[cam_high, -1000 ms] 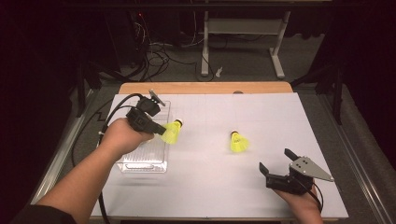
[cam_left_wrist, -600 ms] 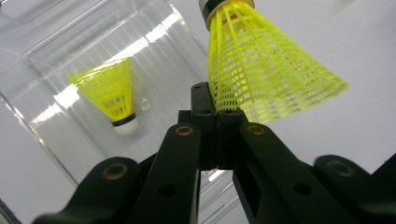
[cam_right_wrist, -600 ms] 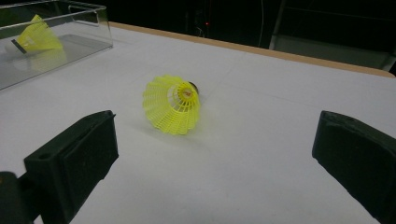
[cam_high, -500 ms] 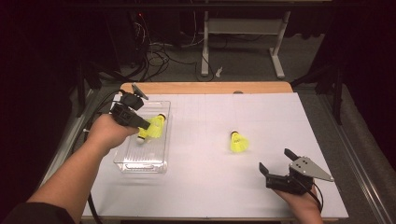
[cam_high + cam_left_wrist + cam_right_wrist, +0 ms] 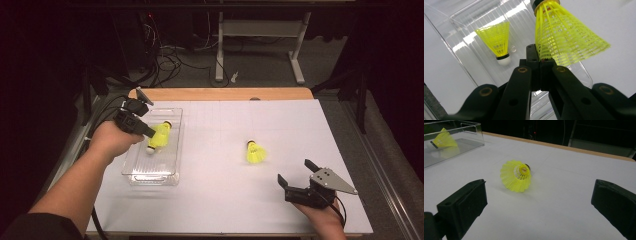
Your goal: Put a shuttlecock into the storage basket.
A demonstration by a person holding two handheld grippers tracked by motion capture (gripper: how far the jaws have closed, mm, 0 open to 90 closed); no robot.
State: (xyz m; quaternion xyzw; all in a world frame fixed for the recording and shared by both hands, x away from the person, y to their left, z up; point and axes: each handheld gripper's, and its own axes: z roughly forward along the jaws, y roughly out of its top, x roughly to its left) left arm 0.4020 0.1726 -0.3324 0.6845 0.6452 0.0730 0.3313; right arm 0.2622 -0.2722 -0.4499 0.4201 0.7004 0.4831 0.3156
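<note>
A clear plastic tray (image 5: 150,172) was seen lying on the left part of the white tabletop (image 5: 220,200), its long sides running away from the person. One yellow shuttlecock (image 5: 496,41) was seen lying on its floor in the left gripper view, with the white cork tip turned toward the gripper and the skirt flaring away. A second shuttlecock (image 5: 161,135) was held over the tray by the left gripper (image 5: 149,132), whose jaws were pressed together on the rim of the yellow skirt; in the left gripper view its long axis was seen running up and away from the jaws, the dark-banded cork end farthest from them. In the high view this held one was seen tilted, its long axis roughly along the tray's length. A third shuttlecock (image 5: 255,152) was seen lying on its side on the bare tabletop, well apart from the tray, its cork pointing toward the far edge and its open skirt facing the right gripper (image 5: 295,177). The right gripper was held near the front edge, its jaws spread wide and nothing between them.
</note>
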